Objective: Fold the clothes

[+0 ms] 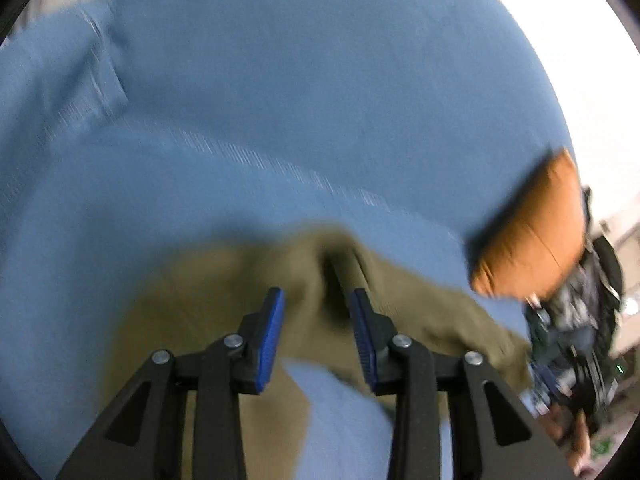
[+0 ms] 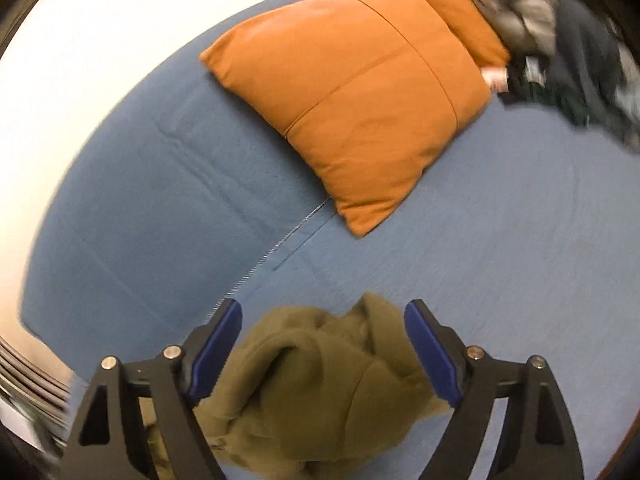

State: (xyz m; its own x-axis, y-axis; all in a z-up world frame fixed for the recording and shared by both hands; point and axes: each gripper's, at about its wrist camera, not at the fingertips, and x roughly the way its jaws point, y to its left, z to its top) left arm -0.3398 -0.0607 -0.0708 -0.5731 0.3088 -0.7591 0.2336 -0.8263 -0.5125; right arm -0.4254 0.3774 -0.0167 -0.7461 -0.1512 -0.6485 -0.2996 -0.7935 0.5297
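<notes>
Olive garment (image 2: 316,392) bunched at sofa (image 2: 500,240) seat front edge; left gripper (image 1: 317,312) & right gripper (image 2: 323,344) both wide, holding nothing: risk = pinching sev. layers, skewed fold

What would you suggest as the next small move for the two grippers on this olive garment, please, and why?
Probably close the right gripper on the bunched olive garment. Its jaws stand open on either side of the crumpled fabric, which lies on the blue cover. The left gripper is also open over a ridge of the cloth, so nothing appears gripped yet.
</notes>
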